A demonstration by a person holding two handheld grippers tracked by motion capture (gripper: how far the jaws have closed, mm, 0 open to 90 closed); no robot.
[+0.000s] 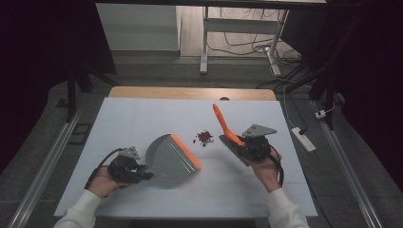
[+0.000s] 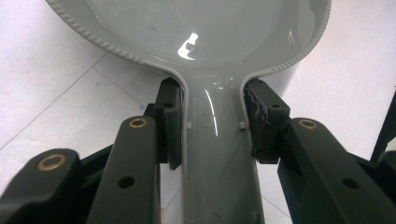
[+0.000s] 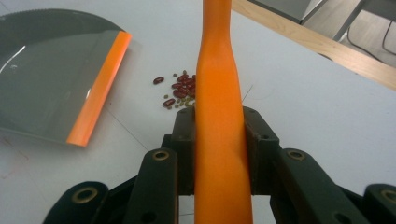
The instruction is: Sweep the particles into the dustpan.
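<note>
**Dustpan and brush both gripped, beans not yet swept**

While the beans sit loose on the desk (image 1: pixel 119 123), both tools are already in hand, so the picking-up looks done and the sweeping itself is what remains. Nearest the person, the left hand-held gripper (image 1: pixel 142 173) is closed on the dustpan (image 1: pixel 173 159) by its grey handle; in the left gripper view the two black pads (image 2: pixel 172 123) press against either side of the handle (image 2: pixel 214 140), with the pan's bowl spreading out beyond them. The pan lies low on the desk left of centre, its long axis running from the handle at the near left to the orange lip (image 1: pixel 186 152) at the right, so the mouth opens toward the beans.

The right hand-held gripper (image 1: pixel 240 142) is clamped on the orange brush handle (image 1: pixel 223 124), jaws tight against both its sides in the right gripper view. That handle slants up and away from the gripper toward the far left, its free tip raised over the desk. The bristle end seems to lie beneath the gripper, though the view is too dim to be sure.

Farther out, the small heap of red beans (image 1: pixel 204 137) lies between the pan's lip and the brush, apart from both. Nothing shows in the pan yet.
</note>
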